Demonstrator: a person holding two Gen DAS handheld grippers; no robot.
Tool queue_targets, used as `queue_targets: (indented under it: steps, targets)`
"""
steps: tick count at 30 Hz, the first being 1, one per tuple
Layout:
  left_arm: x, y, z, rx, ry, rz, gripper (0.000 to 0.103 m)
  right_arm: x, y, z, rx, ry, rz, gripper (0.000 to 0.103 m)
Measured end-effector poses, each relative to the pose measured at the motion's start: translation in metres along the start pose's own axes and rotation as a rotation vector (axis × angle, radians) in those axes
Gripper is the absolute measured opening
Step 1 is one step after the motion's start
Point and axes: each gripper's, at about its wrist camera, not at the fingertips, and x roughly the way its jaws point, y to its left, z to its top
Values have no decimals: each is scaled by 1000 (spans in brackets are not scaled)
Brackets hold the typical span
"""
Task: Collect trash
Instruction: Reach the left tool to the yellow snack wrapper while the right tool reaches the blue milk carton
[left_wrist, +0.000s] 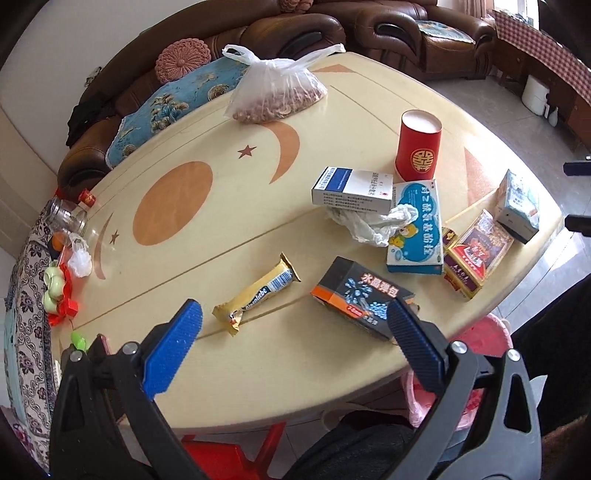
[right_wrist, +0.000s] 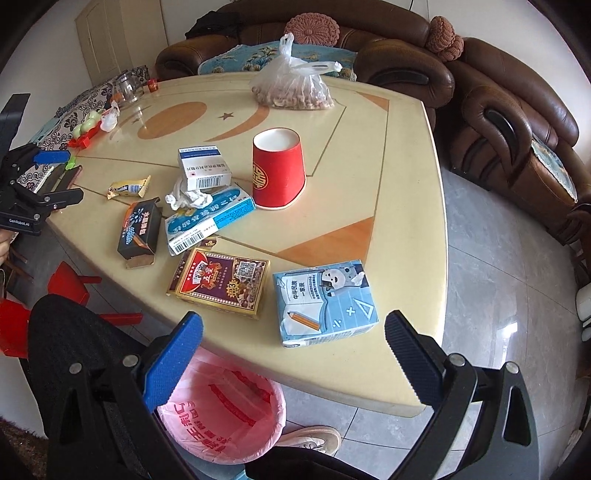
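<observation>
both grippers, left (left_wrist: 293, 314) & right (right_wrist: 293, 325), gape wide w/ nothing held. trash on the table (right_wrist: 399, 206): candy wrapper (left_wrist: 255, 291), black box (left_wrist: 360, 295), crumpled tissue (left_wrist: 369, 221) (under a white box). pink-lined bin (right_wrist: 221, 410) sits below the table edge.

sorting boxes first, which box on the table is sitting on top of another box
The white box with the blue stripe; it rests on the light blue box. The others lie flat on the table.

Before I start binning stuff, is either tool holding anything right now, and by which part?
Nothing is held. The left tool and the right tool are both open with nothing between their fingers, hovering over the table.
</observation>
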Motion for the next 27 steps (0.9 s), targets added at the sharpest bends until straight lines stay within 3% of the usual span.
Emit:
queue_targets:
  steps: [8,19,27]
  targets:
    - [49,12,8,109,86,-54,98,33,-13,11,-18,98,18,97]
    - [79,11,9,274,108,-135,98,76,-25,21,-56,212,32,97]
    - [99,16,4,325,142,-191,98,101,-27,23,-61,278,62,97]
